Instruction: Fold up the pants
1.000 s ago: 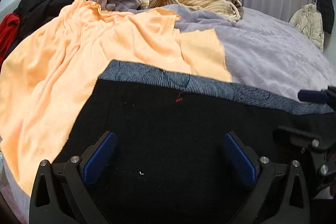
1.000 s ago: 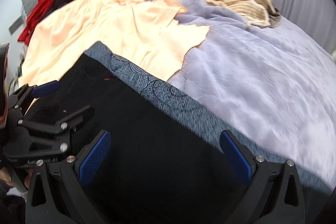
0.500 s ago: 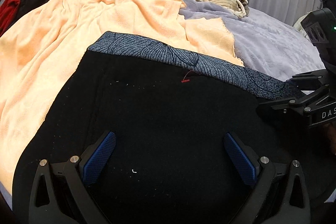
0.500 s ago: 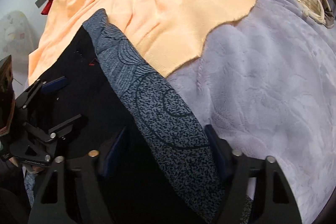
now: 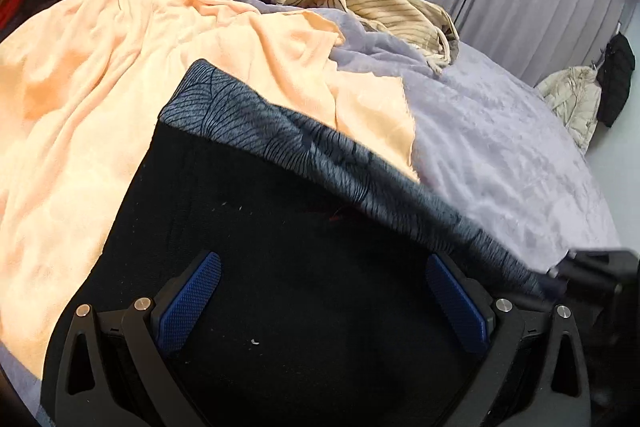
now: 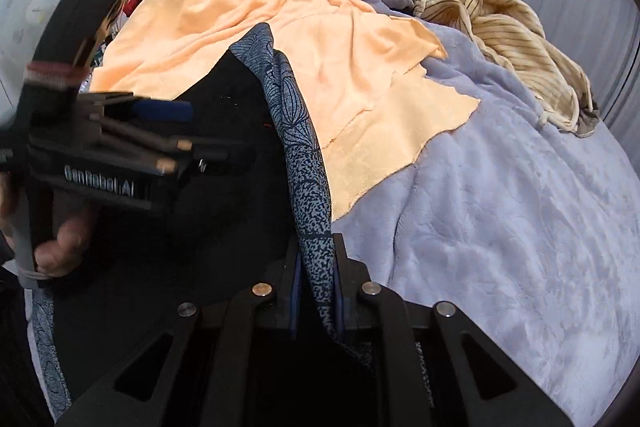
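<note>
Right gripper (image 6: 316, 291) fingers have just been closing, now clamping the pants' patterned waistband (image 6: 308, 195); left gripper (image 5: 320, 311) spread wide, empty; no fold made.

Pants (image 5: 304, 287): lower part cut off by frame edge, both views. Left gripper (image 6: 160, 135) motion-blurred in right view; lettering partly illegible. Right gripper (image 5: 596, 267) blurred, cropped at edge.
</note>
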`<state>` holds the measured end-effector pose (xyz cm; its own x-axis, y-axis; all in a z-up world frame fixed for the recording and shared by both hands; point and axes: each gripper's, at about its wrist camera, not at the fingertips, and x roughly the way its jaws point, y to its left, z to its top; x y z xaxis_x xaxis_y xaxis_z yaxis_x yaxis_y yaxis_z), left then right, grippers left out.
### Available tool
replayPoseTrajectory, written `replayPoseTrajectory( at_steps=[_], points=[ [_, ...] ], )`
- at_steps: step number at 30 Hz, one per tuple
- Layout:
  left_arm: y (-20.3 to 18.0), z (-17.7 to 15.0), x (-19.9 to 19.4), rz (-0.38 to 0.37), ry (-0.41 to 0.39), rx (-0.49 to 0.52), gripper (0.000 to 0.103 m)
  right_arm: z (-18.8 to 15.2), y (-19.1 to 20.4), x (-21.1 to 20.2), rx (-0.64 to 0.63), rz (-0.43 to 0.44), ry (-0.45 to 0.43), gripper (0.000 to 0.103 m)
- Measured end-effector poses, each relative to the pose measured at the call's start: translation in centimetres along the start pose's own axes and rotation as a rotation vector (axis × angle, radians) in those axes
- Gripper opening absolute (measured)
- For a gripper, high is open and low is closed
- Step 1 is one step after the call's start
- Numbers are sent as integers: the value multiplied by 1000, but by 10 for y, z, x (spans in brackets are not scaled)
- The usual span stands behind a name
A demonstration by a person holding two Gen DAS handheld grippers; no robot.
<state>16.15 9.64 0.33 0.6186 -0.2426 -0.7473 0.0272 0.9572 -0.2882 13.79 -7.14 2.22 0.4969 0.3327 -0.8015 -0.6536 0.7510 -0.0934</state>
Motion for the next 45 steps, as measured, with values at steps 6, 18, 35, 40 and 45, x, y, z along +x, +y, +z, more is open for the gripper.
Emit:
replayPoseTrajectory(
  at_steps=[6,18,35,40,45],
  points=[
    [-18,42,23,58,62,-117,103,-5,28,-2,-65,-97,-12,14],
    [-1,-12,-59,96,-67,-131,21,-22,53,-58,-14,-142,-124,10],
    [112,-161,-134,-36,-20,-306,21,-96,222,-90,-175,-17,-68,9],
    [124,-166,-132,-68,-5,-289,21,-109,256,-66,-176,-18,-33,9],
    [119,-167,-147,-31,-12,-246,21,-110,261,-68,-146,24,-45,9]
  ],
)
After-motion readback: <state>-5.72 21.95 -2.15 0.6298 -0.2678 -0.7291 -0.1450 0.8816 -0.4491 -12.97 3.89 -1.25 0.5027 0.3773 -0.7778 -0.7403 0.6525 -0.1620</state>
